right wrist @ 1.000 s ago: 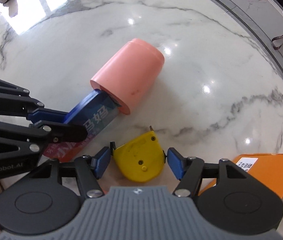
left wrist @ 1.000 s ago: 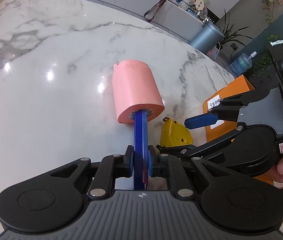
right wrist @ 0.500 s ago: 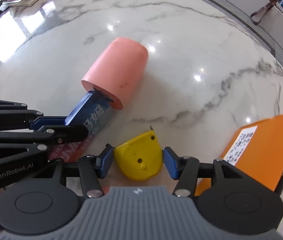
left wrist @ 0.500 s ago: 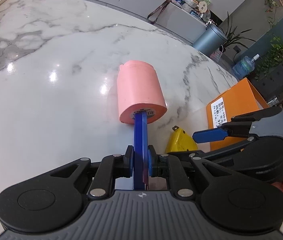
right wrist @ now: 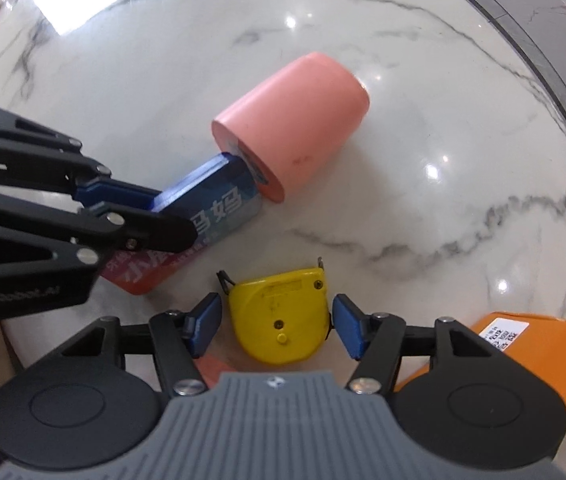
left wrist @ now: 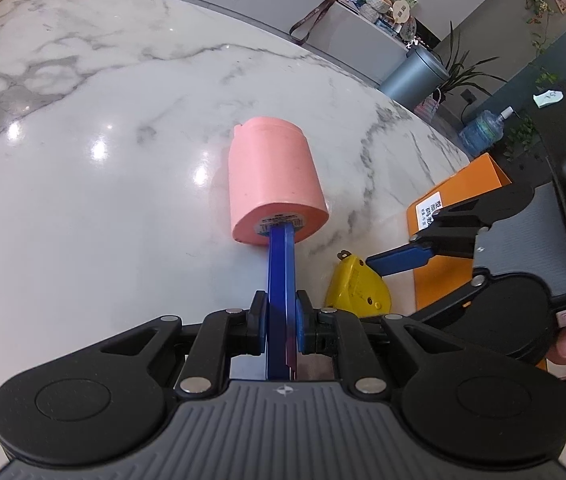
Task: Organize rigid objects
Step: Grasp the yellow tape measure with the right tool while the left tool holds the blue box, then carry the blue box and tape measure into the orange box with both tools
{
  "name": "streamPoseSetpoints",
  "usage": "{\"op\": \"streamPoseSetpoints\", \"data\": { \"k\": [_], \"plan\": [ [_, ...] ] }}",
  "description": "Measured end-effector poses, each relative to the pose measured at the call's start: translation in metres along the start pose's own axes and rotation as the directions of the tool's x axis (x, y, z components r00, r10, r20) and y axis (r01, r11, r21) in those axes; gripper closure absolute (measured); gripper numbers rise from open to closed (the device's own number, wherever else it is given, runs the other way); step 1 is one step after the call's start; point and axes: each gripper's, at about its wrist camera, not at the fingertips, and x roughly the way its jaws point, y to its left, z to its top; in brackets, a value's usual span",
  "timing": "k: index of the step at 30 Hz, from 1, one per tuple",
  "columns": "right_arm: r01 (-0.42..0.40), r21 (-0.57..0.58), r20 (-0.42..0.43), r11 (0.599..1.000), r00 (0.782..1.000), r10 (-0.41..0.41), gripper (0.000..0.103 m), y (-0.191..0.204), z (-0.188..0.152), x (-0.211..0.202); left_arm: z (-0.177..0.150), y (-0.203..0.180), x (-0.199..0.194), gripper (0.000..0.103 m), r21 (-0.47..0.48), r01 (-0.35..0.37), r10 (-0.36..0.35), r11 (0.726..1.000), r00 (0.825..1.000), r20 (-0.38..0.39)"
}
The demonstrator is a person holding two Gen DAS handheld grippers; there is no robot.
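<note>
Marble bench (right wrist: 423, 92), seen from both wrist cameras. The pink cylinder (right wrist: 295, 128) is lying on its side, its open end taking the tip of the flat blue packet (right wrist: 211, 208). Your left gripper (left wrist: 280, 320) is clamping that packet edge-on, jaws narrow. Your right gripper (right wrist: 275, 324) is pointing down over the yellow tape measure (right wrist: 281, 316), which is lying flat near the orange folder (right wrist: 531, 356); its jaws, just opening slightly, are straddling the case with a small gap either side.
</note>
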Motion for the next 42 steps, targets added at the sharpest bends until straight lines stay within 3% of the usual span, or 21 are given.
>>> {"op": "streamPoseSetpoints", "data": {
  "k": [7,14,19,26,29,34,37,42],
  "plan": [
    [0.029,0.051,0.042,0.998,0.999,-0.031,0.046,0.002,-0.003,-0.006,-0.001,-0.001,0.001,0.088,0.03,0.037,-0.037,0.999,0.999,0.011],
    [0.051,0.179,0.159,0.983,0.984,-0.08,0.047,0.013,-0.017,-0.04,-0.005,-0.007,-0.024,0.088,0.064,0.098,-0.105,0.993,0.989,0.109],
    [0.062,0.255,0.276,0.965,0.952,-0.134,0.047,0.024,-0.036,-0.075,-0.009,-0.015,-0.06,0.088,0.042,0.173,-0.177,0.984,0.976,0.128],
    [0.028,0.395,0.415,0.918,0.886,-0.205,0.047,0.039,-0.069,-0.123,-0.003,-0.053,-0.108,0.088,0.098,0.184,-0.199,0.978,0.966,0.167],
    [-0.025,0.479,0.463,0.877,0.856,-0.229,0.047,0.031,-0.099,-0.142,0.0,-0.077,-0.115,0.088,0.137,0.198,-0.218,0.971,0.963,0.156],
    [-0.048,0.629,0.447,0.776,0.839,-0.311,0.046,0.003,-0.16,-0.165,0.004,-0.125,-0.102,0.088,0.157,0.283,-0.298,0.946,0.951,0.082],
    [-0.045,0.723,0.4,0.689,0.841,-0.365,0.046,-0.02,-0.2,-0.169,0.005,-0.155,-0.08,0.088,0.144,0.335,-0.341,0.931,0.94,0.018],
    [-0.061,0.832,0.331,0.551,0.852,-0.405,0.046,-0.052,-0.256,-0.16,0.005,-0.202,-0.026,0.088,0.118,0.332,-0.326,0.936,0.943,-0.074]
  ]
}}
